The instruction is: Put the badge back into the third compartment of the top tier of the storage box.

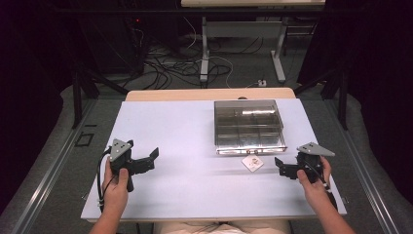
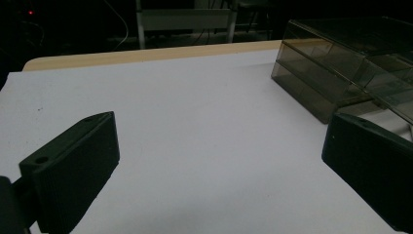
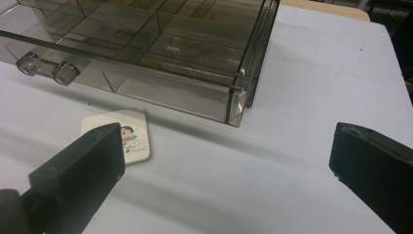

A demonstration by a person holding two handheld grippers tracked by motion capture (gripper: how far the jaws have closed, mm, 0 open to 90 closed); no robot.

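Dim, soft-focus frames; glare on the clear box (image 1: 248, 124), dark surroundings.

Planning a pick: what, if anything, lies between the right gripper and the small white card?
Nothing visible does. The right gripper, jaws open, sits just right of the card, with bare table between them. The clear box lies beyond the card.

Glossy, smoky see-through plastic box (image 1: 249, 124), matt white tabletop (image 1: 180, 146), pale wood edge (image 1: 209, 94), matt black fingers (image 3: 78, 170).

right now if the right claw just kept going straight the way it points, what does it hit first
Most likely the small printed card lying flat on the white table, just ahead of the open right claw. Beyond it sits the clear compartment box. Depth is hard to judge, so the claw might pass above the card.
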